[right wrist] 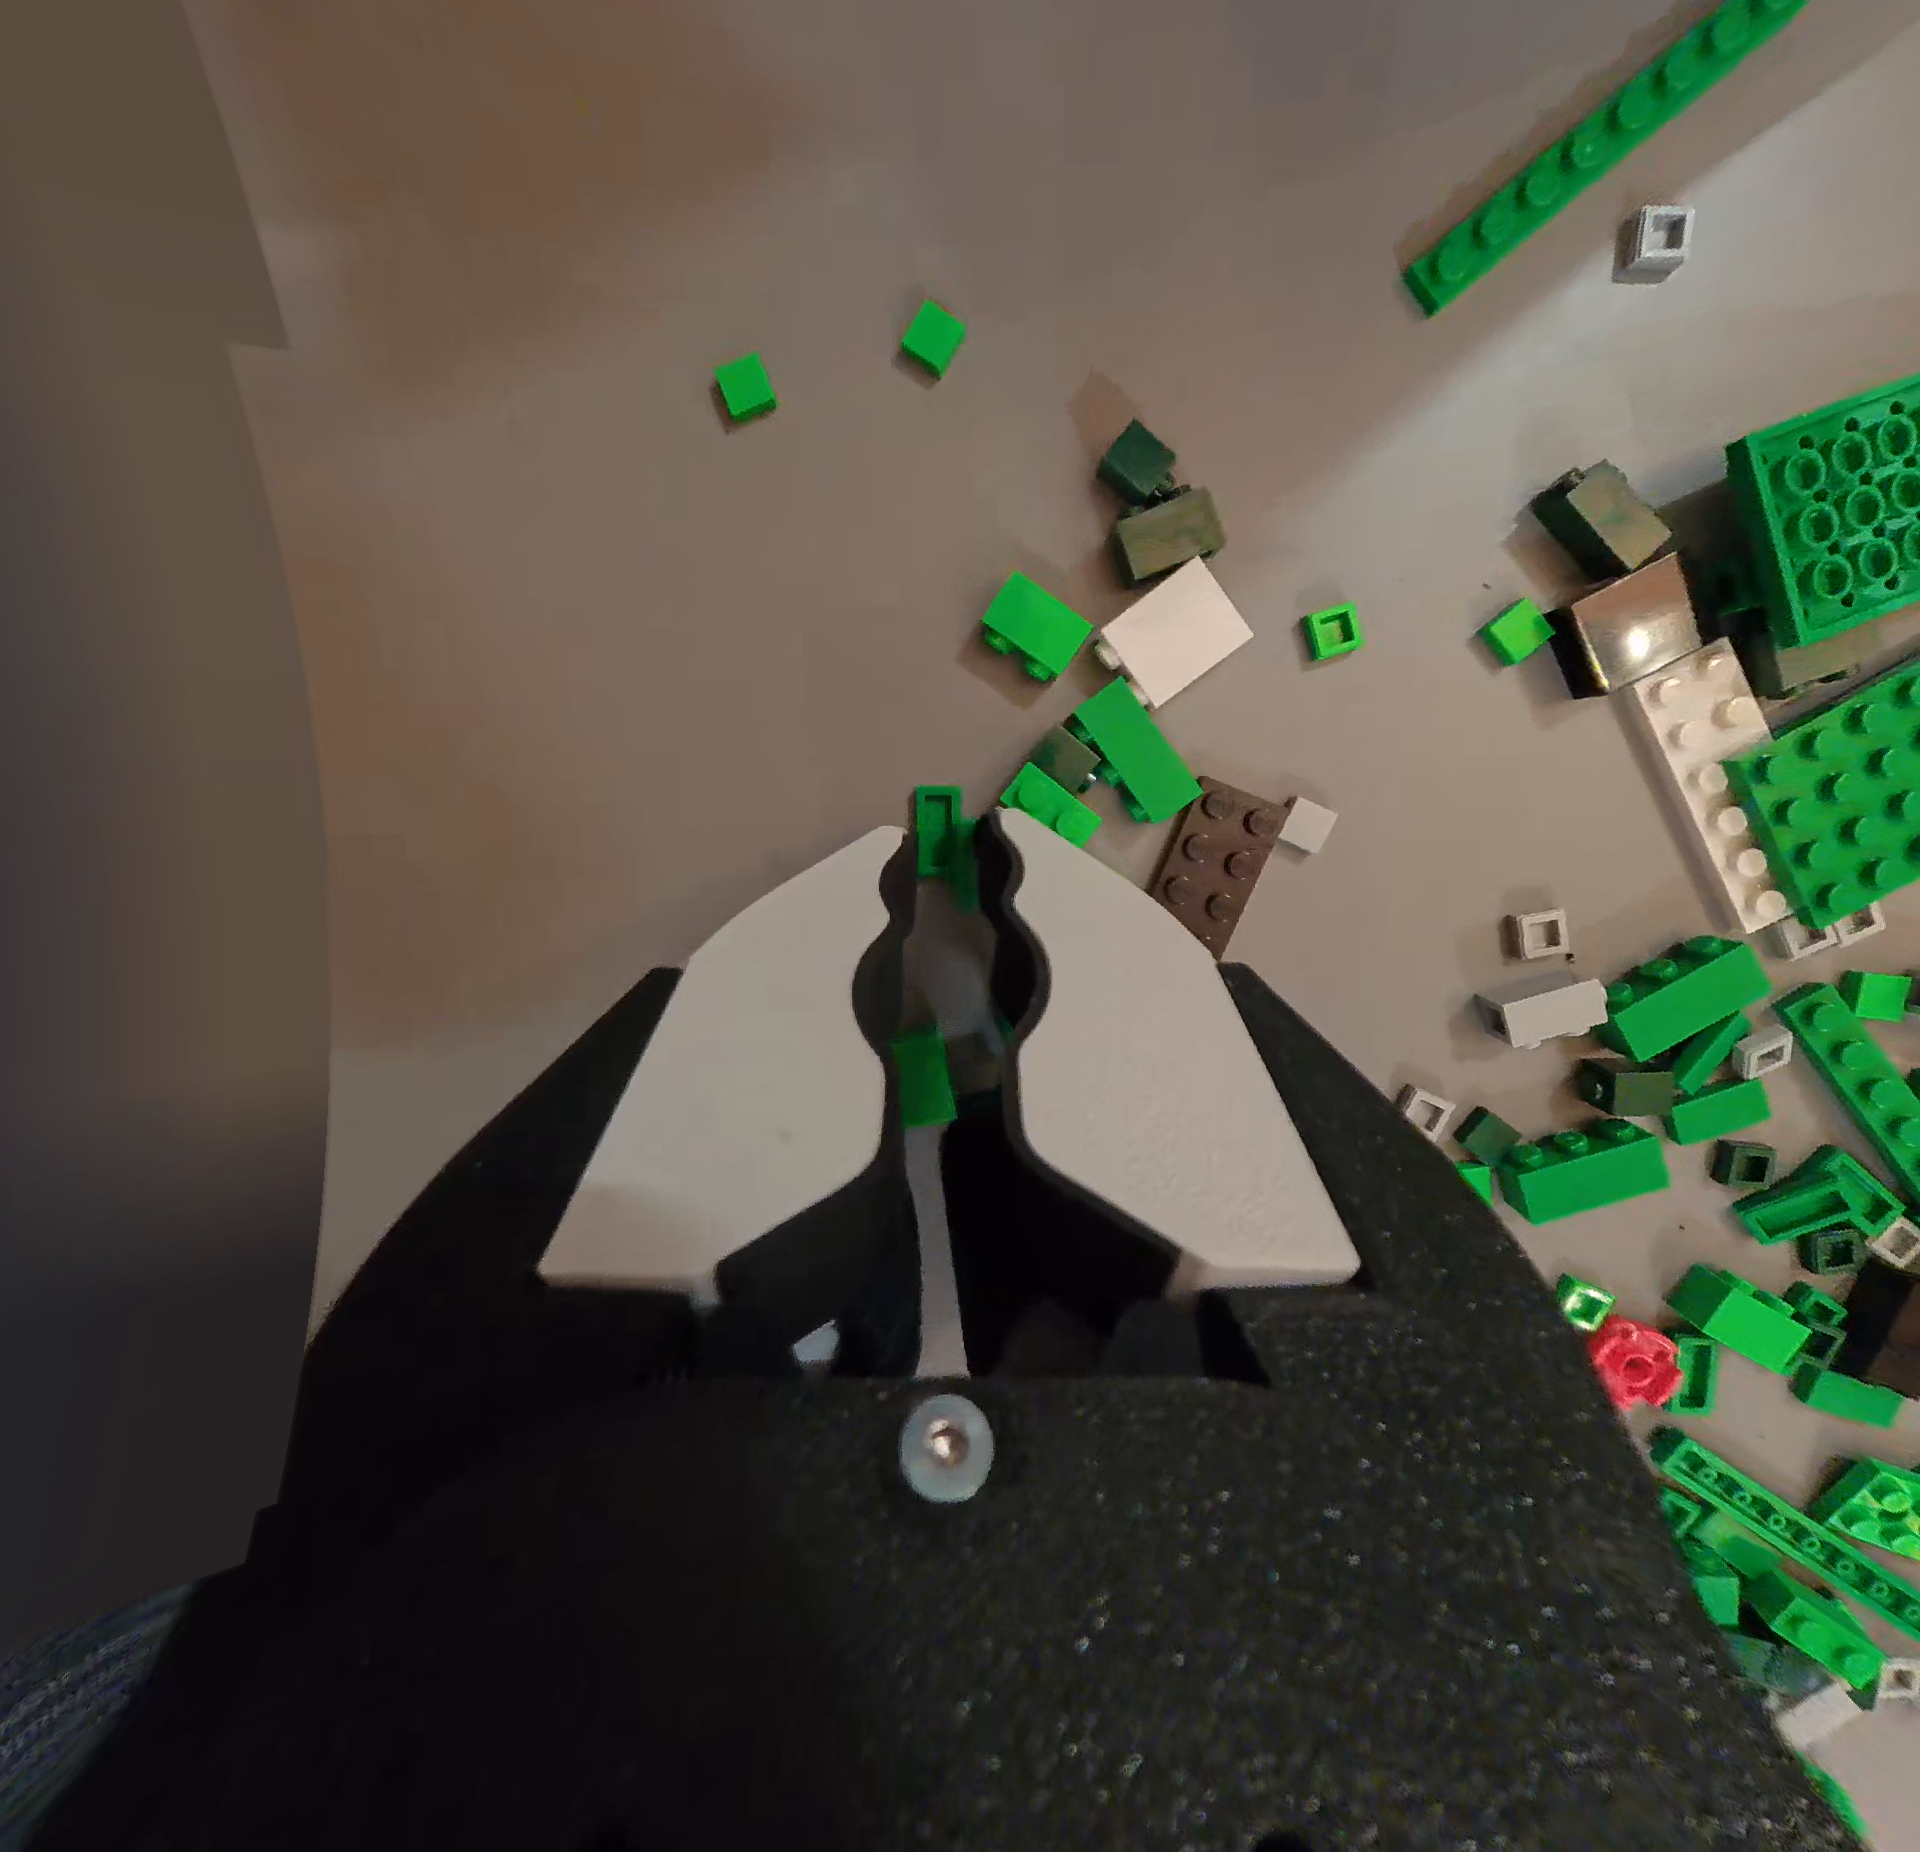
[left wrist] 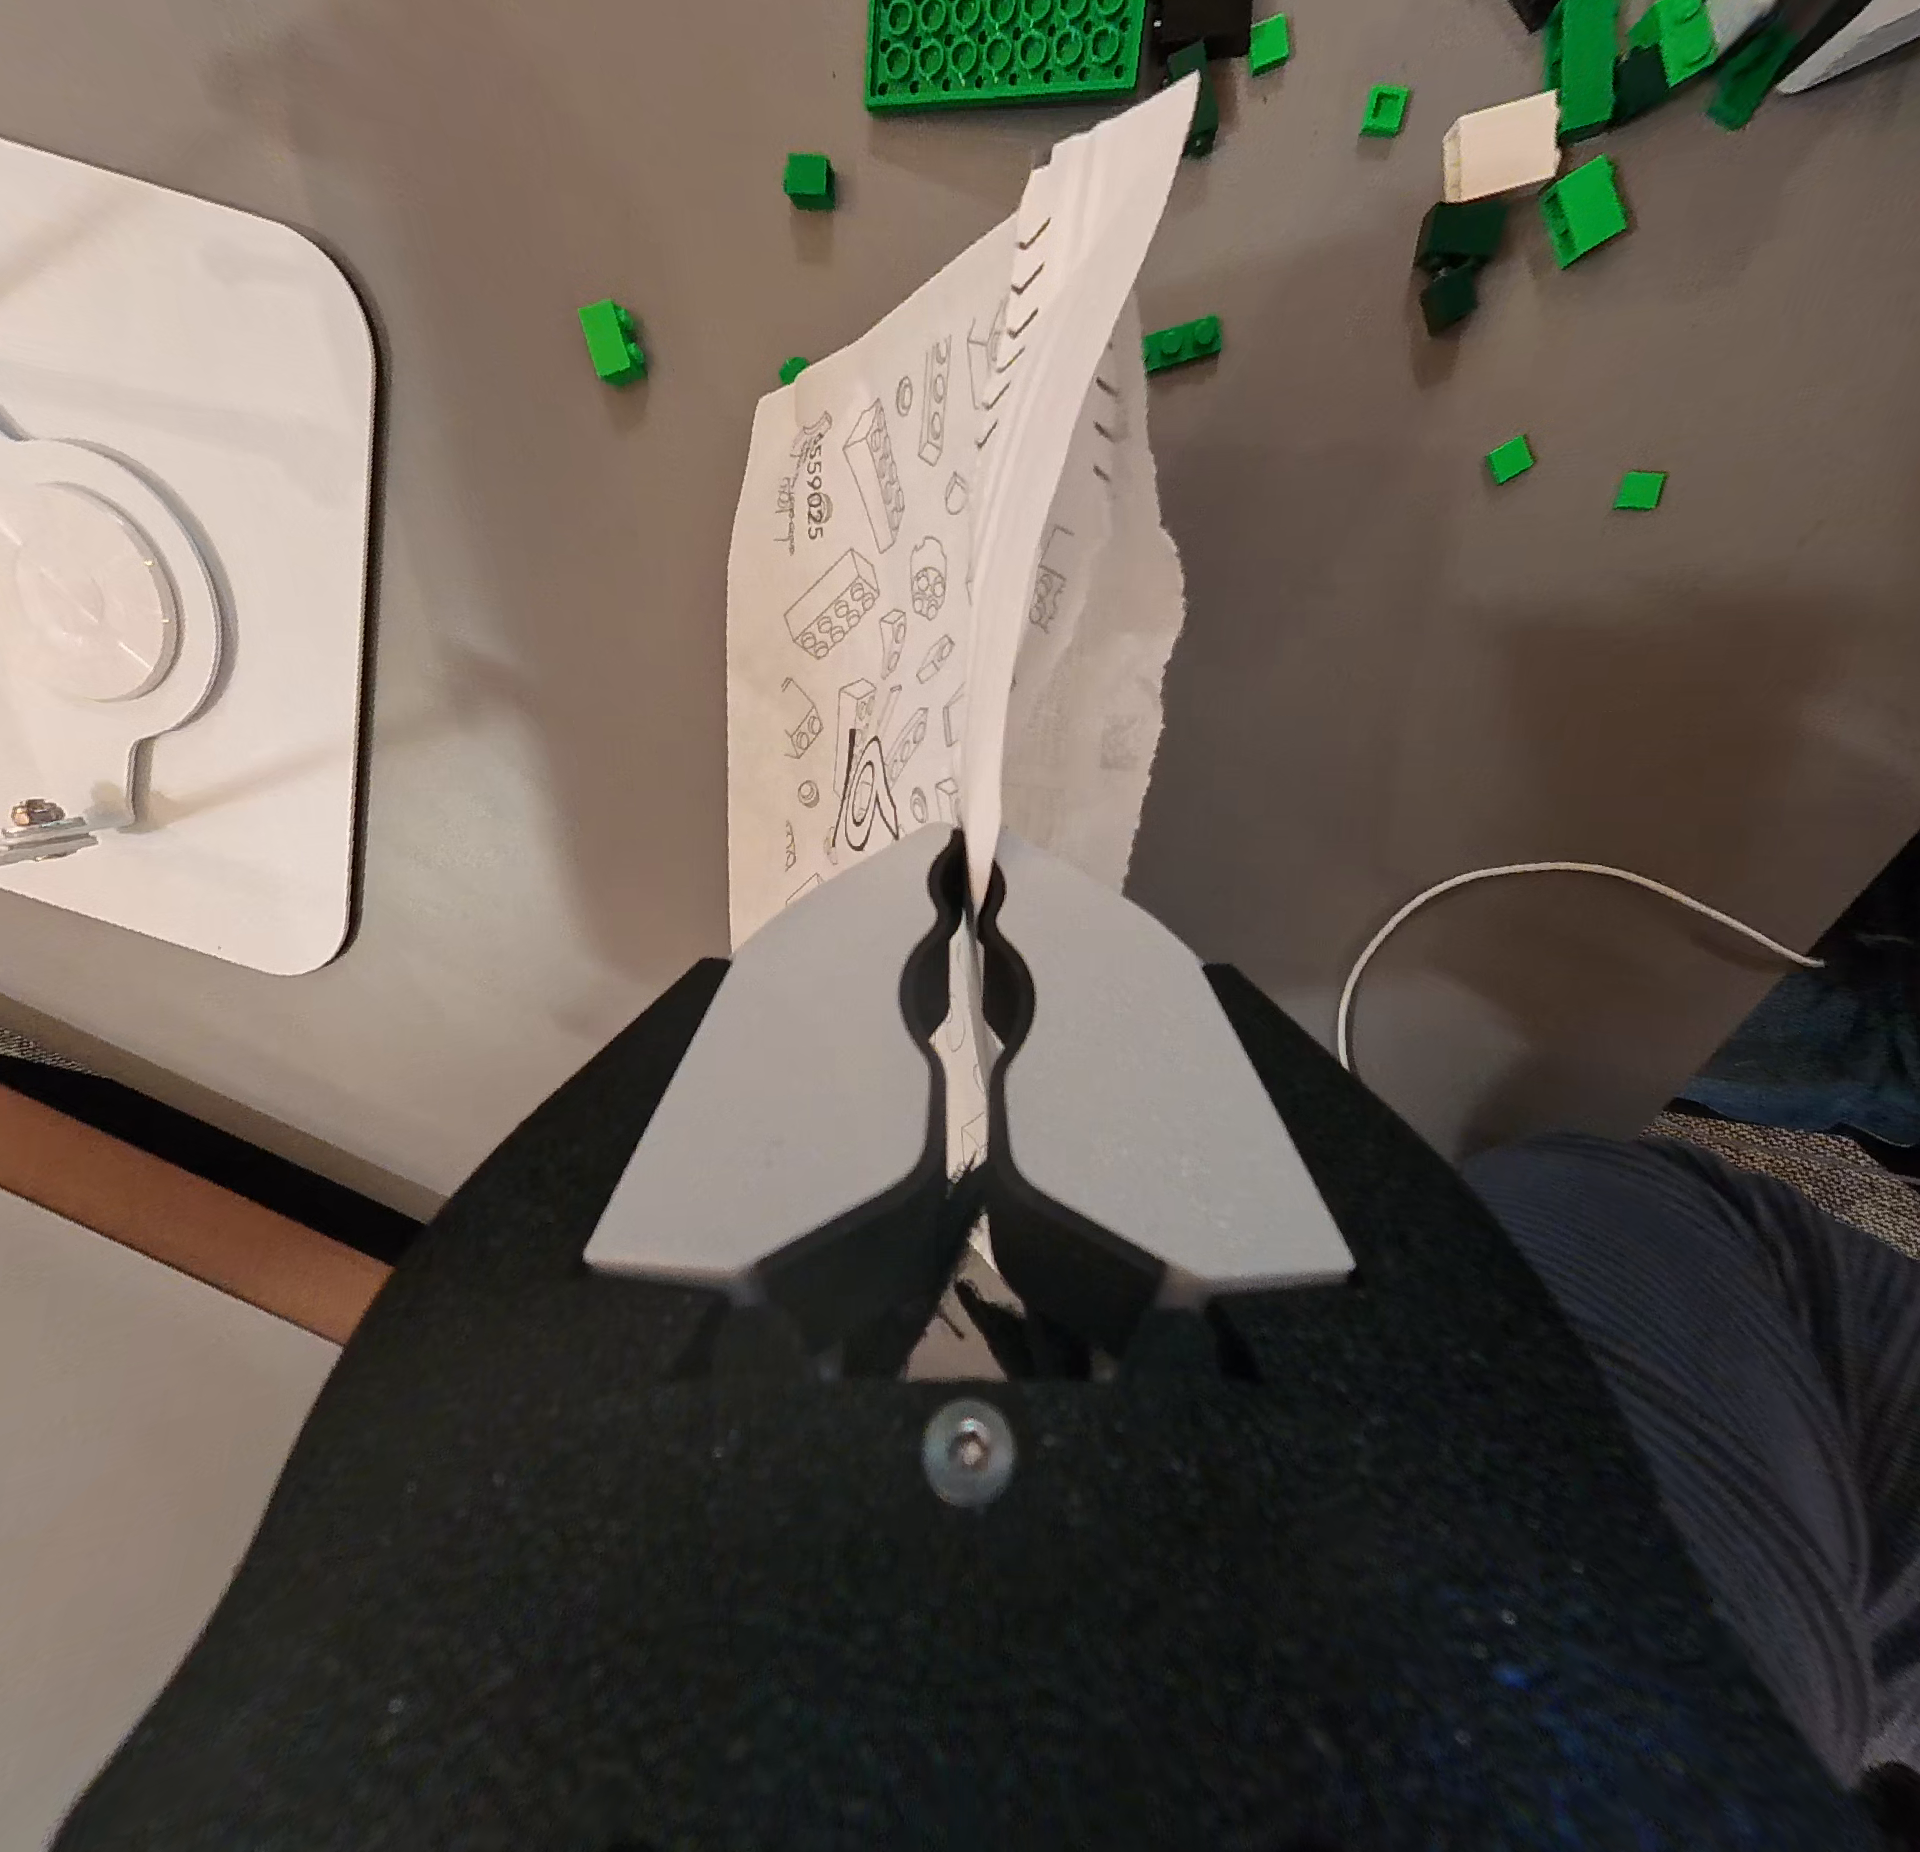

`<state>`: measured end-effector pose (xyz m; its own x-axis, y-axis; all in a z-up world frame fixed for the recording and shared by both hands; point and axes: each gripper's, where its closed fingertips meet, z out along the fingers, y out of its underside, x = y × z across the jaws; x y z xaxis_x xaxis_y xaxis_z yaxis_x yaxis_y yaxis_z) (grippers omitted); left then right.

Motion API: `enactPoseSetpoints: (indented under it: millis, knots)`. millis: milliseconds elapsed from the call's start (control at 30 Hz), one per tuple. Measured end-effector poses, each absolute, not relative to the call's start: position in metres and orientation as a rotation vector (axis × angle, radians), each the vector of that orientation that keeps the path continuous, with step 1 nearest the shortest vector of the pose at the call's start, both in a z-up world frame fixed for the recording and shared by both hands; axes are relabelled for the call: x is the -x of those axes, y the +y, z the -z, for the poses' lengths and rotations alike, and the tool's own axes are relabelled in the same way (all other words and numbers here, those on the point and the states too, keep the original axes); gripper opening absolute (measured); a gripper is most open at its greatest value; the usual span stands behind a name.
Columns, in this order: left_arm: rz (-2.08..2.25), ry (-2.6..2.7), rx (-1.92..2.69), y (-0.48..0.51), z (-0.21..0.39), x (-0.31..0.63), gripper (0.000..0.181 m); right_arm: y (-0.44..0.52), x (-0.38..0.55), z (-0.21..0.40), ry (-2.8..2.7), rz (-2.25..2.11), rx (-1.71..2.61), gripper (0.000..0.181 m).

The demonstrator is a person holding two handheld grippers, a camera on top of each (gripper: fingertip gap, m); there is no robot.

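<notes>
Black gripper housing fills the lower half of both views. We hold the left gripper (left wrist: 971, 867) with its grey fingers (left wrist: 831, 1023) pressed together on a torn paper bag (left wrist: 862, 597), printed with line drawings of bricks, which rises upright from the fingertips toward the upper centre of the frame. Behind it the grey worktop (left wrist: 571, 140) carries a green studded plate (left wrist: 1003, 15) at the top edge, scattered small green bricks, and a white sloped brick (left wrist: 1501, 145) at upper right. A white rounded base plate (left wrist: 208, 555) lies at the left edge, and a white cable (left wrist: 1507, 872) curves at right.

We hold the right gripper (right wrist: 948, 841) with its fingers (right wrist: 1132, 1054) narrowed on a small green brick (right wrist: 940, 831) clamped at the fingertips, above the worktop (right wrist: 520, 555). Just beside the tips lie a brown plate (right wrist: 1216, 862) and a white tile (right wrist: 1179, 628). A long green strip (right wrist: 1605, 140) sits at upper right, and a pink piece (right wrist: 1633, 1364) lies among the green heap at lower right.
</notes>
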<state>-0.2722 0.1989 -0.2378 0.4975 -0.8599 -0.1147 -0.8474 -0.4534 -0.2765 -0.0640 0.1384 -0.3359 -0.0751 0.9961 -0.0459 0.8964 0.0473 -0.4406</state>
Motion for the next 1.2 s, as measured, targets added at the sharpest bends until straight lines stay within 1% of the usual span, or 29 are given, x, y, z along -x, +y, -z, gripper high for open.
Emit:
enactPoseSetpoints:
  millis: [300, 433, 633, 733, 867, 1033, 1200]
  knots:
    - [0.057, 1.451, 2.446, 0.199, 0.238, 0.27, 0.0, 0.139, 0.063, 0.335, -2.114, -0.433, 1.845, 0.011]
    - [0.061, 1.458, 2.437, 0.198, 0.238, 0.269, 0.0, 0.141, 0.066, 0.324, -2.074, -0.455, 1.811, 0.011]
    - [0.089, 1.512, 2.412, 0.197, 0.24, 0.26, 0.0, 0.146, 0.1, 0.27, -2.004, -0.472, 1.617, 0.011]
    - [0.091, 1.542, 2.4, 0.197, 0.241, 0.255, 0.0, 0.154, 0.139, 0.235, -1.988, -0.458, 1.479, 0.011]
    - [0.073, 1.539, 2.394, 0.199, 0.24, 0.254, 0.0, 0.162, 0.191, 0.207, -1.953, -0.451, 1.321, 0.011]
    - [0.048, 1.52, 2.374, 0.201, 0.236, 0.255, 0.0, 0.18, 0.224, 0.21, -1.916, -0.333, 1.263, 0.011]
    - [0.04, 1.506, 2.349, 0.202, 0.231, 0.254, 0.0, 0.194, 0.231, 0.223, -1.899, -0.23, 1.281, 0.011]
